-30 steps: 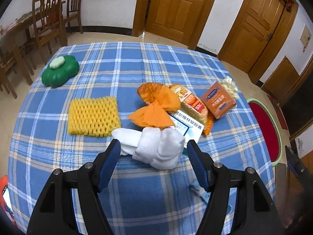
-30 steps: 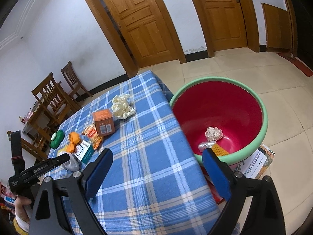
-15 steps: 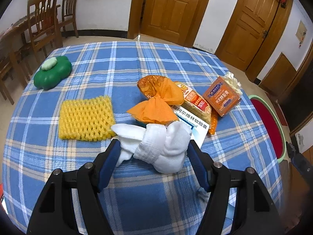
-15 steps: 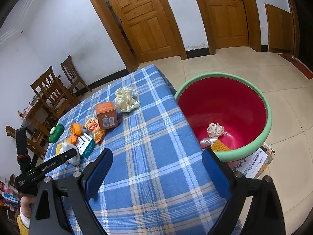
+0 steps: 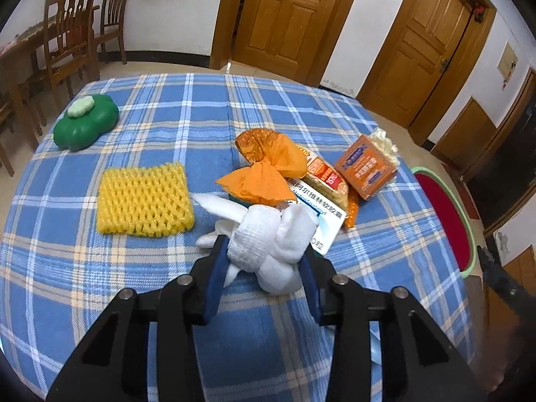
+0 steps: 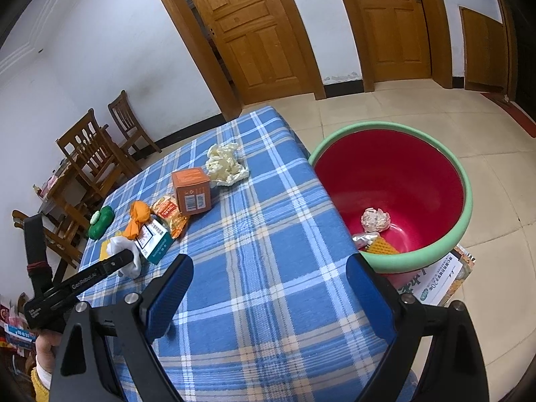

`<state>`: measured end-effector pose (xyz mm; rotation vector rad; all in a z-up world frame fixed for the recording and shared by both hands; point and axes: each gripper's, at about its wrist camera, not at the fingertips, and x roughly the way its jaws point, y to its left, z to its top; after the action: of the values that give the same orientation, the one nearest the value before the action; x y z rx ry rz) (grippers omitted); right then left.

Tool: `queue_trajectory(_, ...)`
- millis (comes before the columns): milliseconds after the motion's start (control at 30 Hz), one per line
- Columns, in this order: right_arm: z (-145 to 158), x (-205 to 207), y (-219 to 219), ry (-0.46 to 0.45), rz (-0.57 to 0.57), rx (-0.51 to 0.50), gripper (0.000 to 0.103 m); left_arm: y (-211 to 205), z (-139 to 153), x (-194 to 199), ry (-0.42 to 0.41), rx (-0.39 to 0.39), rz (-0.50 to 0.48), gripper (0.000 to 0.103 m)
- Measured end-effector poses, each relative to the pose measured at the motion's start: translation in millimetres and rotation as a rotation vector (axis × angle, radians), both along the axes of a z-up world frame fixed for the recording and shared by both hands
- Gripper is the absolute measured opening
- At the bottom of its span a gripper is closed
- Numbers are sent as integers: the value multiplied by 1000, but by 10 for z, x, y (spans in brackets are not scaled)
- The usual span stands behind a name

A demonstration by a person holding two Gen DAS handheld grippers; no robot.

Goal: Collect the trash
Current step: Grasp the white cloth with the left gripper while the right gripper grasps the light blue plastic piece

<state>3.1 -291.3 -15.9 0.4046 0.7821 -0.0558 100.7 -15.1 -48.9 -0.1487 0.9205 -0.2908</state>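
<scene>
A white rolled cloth bundle (image 5: 268,234) lies on the blue checked tablecloth (image 5: 167,117). My left gripper (image 5: 263,248) has it between its blue pads; the jaws are closing and both pads touch the cloth. Behind it lie an orange bag (image 5: 264,171), a white and teal medicine box (image 5: 323,221), a snack wrapper (image 5: 325,174), an orange carton (image 5: 366,167) and crumpled paper (image 5: 385,144). A yellow foam net (image 5: 144,201) lies to the left. My right gripper (image 6: 269,264) hangs open over the near cloth, holding nothing. The red basin (image 6: 465,201) beside the table holds some trash.
A green clover-shaped box (image 5: 85,122) sits at the far left of the table. Wooden chairs (image 5: 70,43) stand behind it, and wooden doors (image 5: 291,16) line the far wall. A printed carton (image 6: 439,284) lies under the basin. The table edge (image 6: 321,184) drops off next to the basin.
The left jaws have come together onto the white cloth bundle, which now sits bunched higher between the pads. The right gripper has stayed open and almost still.
</scene>
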Motion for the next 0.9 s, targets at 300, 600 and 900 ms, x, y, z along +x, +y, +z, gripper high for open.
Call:
queue_trajectory(300, -8, 0, 211, 4, 56, -4, 94, 170, 189, -284, -19, -14, 3, 41)
queue_trajectory(600, -67, 8, 523, 23, 137, -17, 94, 476, 184, -577, -7, -18, 60, 41)
queue_trajectory(900, -103, 83, 993, 40, 282, -77, 81, 741, 168, -765, -9, -23, 110, 41)
